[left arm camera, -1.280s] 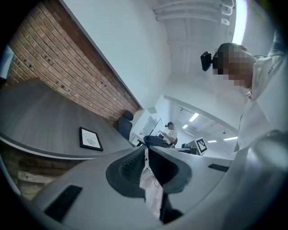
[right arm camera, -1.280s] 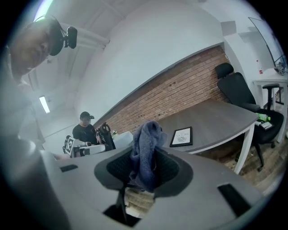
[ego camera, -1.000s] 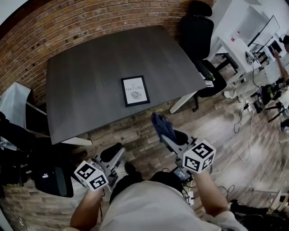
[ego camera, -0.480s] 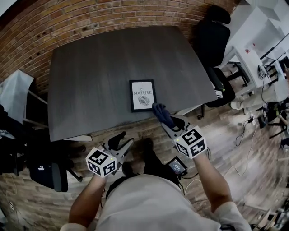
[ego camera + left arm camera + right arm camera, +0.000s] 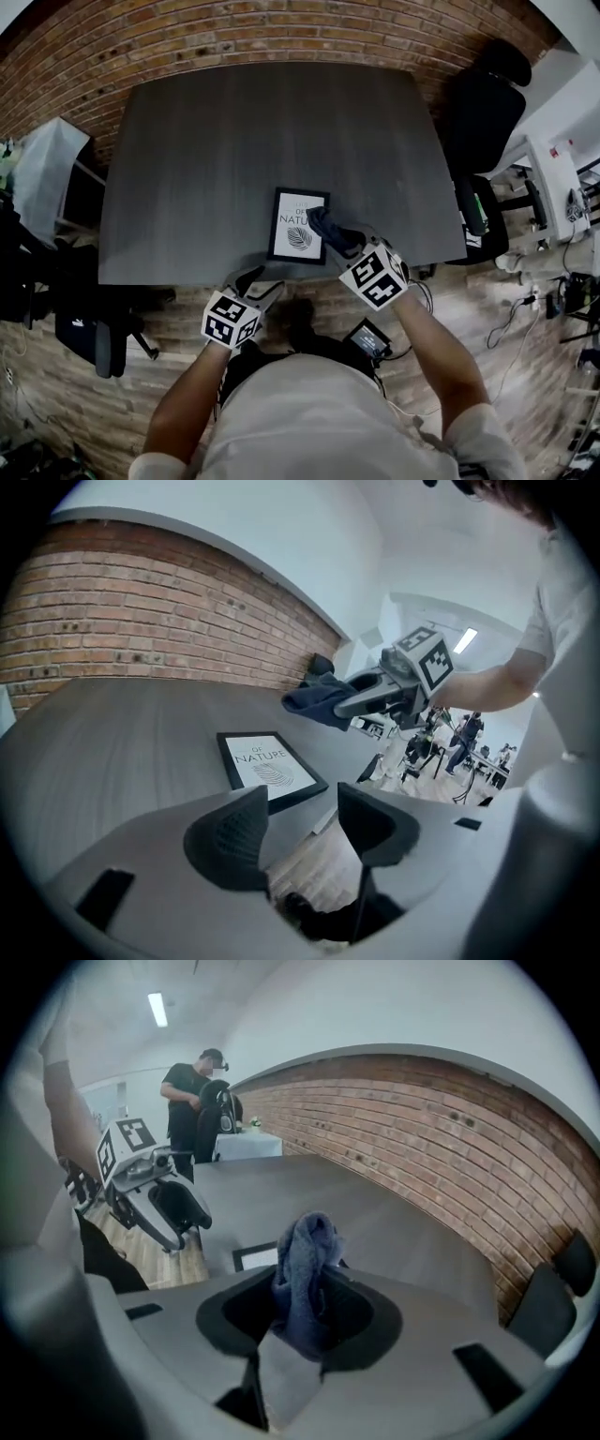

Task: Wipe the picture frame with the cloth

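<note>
The tabletop lies open all around the picture frame near its front edge. An office chair stands at its right side.

Even, soft indoor light, strong fisheye bending with dark corners, mild blur throughout.

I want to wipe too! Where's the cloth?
Head view: the cloth is pinched in the right claw, above the right side of the picture frame.

Dark table, picture frame near edge
</note>
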`<state>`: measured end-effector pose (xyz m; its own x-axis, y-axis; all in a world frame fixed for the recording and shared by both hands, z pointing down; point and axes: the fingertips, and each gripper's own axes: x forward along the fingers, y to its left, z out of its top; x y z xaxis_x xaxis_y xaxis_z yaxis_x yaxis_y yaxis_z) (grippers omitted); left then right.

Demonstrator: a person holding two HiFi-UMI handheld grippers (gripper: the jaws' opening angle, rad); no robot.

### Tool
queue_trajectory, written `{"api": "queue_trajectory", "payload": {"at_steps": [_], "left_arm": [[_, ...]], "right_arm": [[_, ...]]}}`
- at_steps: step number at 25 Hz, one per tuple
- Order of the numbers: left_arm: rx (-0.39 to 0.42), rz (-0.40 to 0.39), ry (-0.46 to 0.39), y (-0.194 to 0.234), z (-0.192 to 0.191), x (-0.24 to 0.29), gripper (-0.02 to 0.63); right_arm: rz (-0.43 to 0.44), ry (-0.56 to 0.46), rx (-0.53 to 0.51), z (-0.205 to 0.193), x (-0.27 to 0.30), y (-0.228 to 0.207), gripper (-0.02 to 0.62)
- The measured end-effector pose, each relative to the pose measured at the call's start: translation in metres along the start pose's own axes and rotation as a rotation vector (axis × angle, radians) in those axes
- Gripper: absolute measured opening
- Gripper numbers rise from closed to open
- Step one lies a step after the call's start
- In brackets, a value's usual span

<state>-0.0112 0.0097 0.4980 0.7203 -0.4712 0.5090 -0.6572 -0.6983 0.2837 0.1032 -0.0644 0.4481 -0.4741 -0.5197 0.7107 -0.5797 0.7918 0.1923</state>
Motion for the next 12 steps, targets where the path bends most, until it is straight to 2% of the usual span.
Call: {"api": "queue_trajectory", "payload": {"at_steps": [5,9,12], "left_arm": [[0.059,0.08,0.093,0.016,-0.009,0.034,0.264],[0.099,0.097,0.161,0.026,-0.024,0.047,0.27],[0.134,0.097,0.205,0.034,-0.031,0.056,0.27]], "right_arm": [[0.03,0.059,-0.14,-0.013,0.041,-0.028,0.132],[0.053,0.075,-0.203,-0.008,0.071,-0.035,0.132],[0.048,0.094,-0.291,0.002,0.095,-0.042,0.132]]}}
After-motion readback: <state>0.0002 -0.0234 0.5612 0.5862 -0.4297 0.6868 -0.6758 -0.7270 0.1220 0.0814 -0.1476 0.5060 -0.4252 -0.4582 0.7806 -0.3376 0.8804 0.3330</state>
